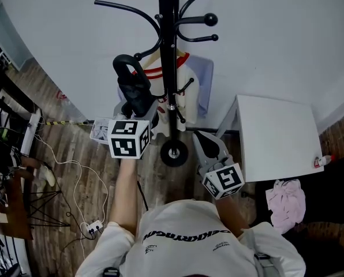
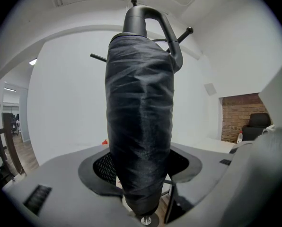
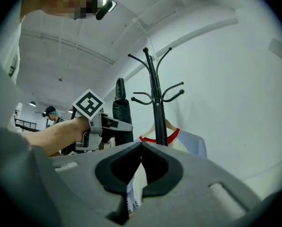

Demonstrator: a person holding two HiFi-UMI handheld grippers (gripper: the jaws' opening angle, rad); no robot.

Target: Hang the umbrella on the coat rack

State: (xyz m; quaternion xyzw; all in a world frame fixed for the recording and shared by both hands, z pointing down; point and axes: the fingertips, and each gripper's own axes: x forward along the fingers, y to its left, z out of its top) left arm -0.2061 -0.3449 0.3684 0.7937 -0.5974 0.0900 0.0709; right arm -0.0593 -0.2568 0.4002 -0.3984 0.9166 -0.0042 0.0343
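Observation:
A black folded umbrella (image 1: 135, 90) with a loop handle (image 1: 126, 67) stands upright in my left gripper (image 1: 139, 104), just left of the black coat rack pole (image 1: 168, 51). In the left gripper view the umbrella (image 2: 140, 126) fills the middle, and my left gripper (image 2: 142, 176) is shut on its lower part. Its handle (image 2: 148, 18) rises level with the rack's hooks (image 2: 187, 31) behind it. My right gripper (image 1: 202, 141) hangs lower, to the right of the pole, shut with nothing in it. From the right gripper (image 3: 140, 149) view, the umbrella (image 3: 122, 113) is left of the rack (image 3: 156, 98).
A white and red garment (image 1: 184, 84) hangs on the rack above its round base (image 1: 174, 153). A white table (image 1: 276, 137) stands at the right, with a pink cloth (image 1: 285, 202) on the floor beside it. Cables and a power strip (image 1: 91, 228) lie at the left.

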